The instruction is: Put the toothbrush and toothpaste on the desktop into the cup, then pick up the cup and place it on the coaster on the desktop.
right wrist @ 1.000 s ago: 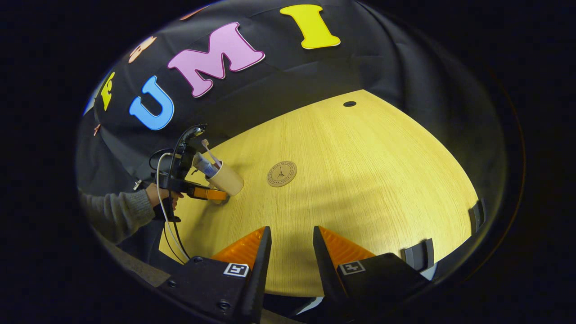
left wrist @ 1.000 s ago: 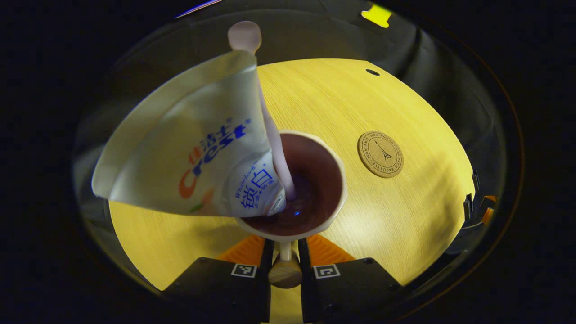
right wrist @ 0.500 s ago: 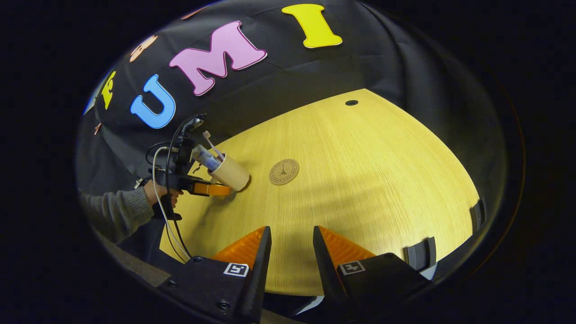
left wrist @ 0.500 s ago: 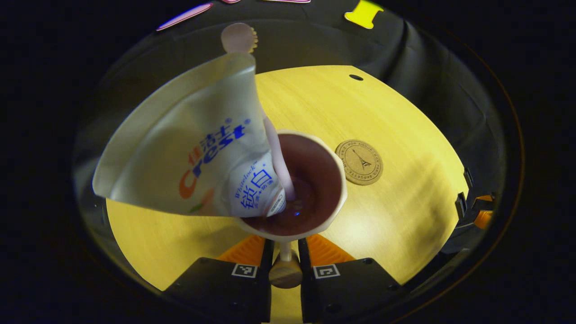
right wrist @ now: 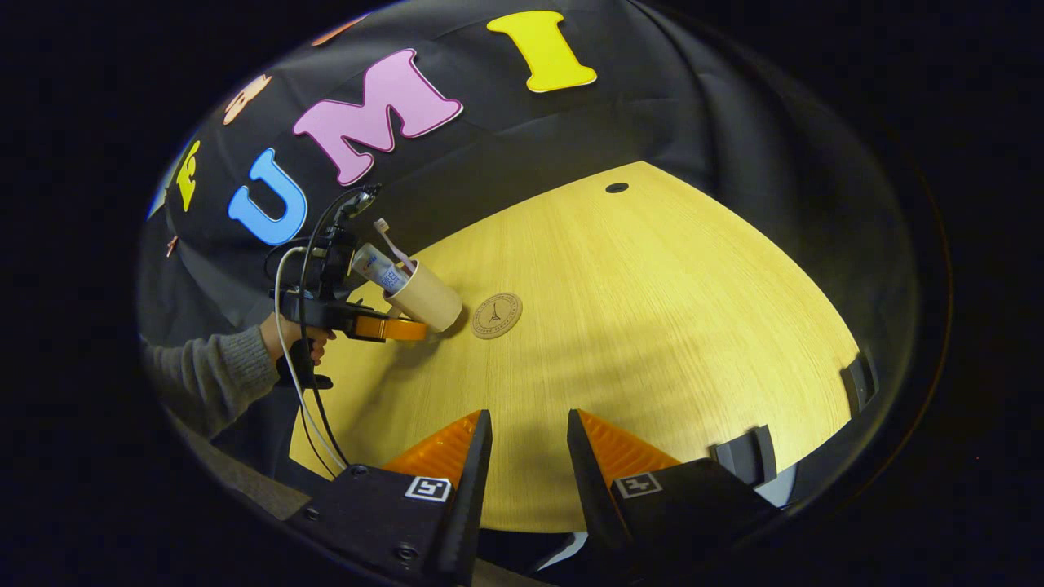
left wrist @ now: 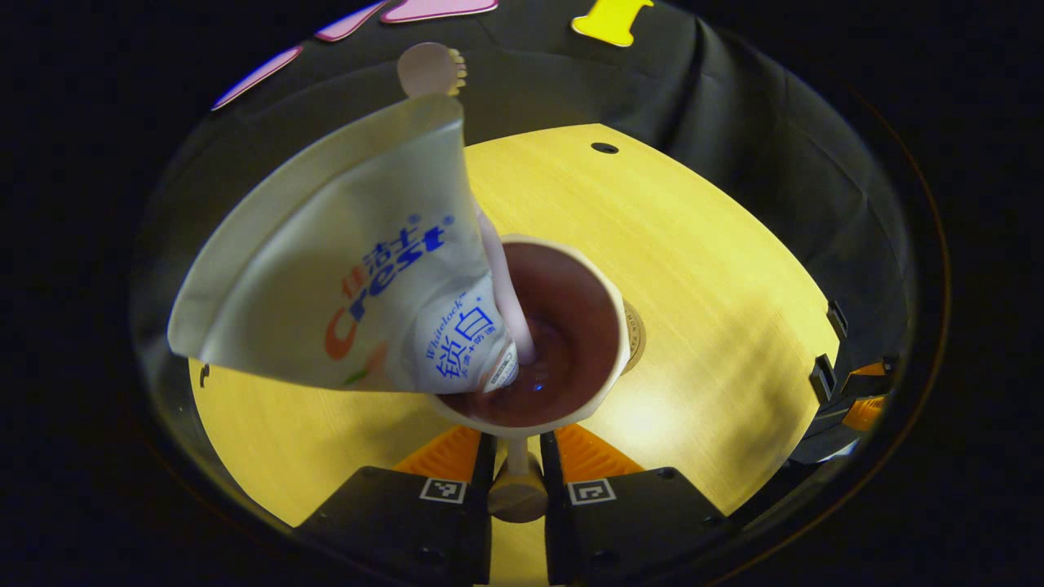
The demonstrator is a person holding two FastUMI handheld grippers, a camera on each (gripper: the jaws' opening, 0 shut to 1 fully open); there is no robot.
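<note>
Left gripper view had it all up close: the left tool was clamped, both fingers closed on the thin handle stem of the cup, a rounded wooden knob poking out just behind them. Inside the cup stood the toothpaste, cap end down and the flat crimped end fanning out over the rim, and beside it the toothbrush, handle down in the bottom, head up high. So the loading part of the job looked done: both items were in.

What was left was the placing. The coaster peeked out as a thin sliver from behind the far edge of the cup's rim. In the right gripper view the cup hung tilted in the left tool, just beside the coaster and not on it. It appeared to be held clear of the counter, though I could not be sure of the gap. A hand in a grey sleeve carried that tool. Remaining, by my reading: the last little shift over the disc, the set-down, the release.

The right tool sat low and well apart from the action, fingers spread, nothing between them.

Writing: the tube bore large printed lettering in blue and orange, which I leave unread. The coaster showed a tower emblem ringed with lettering too small to make out.
</note>
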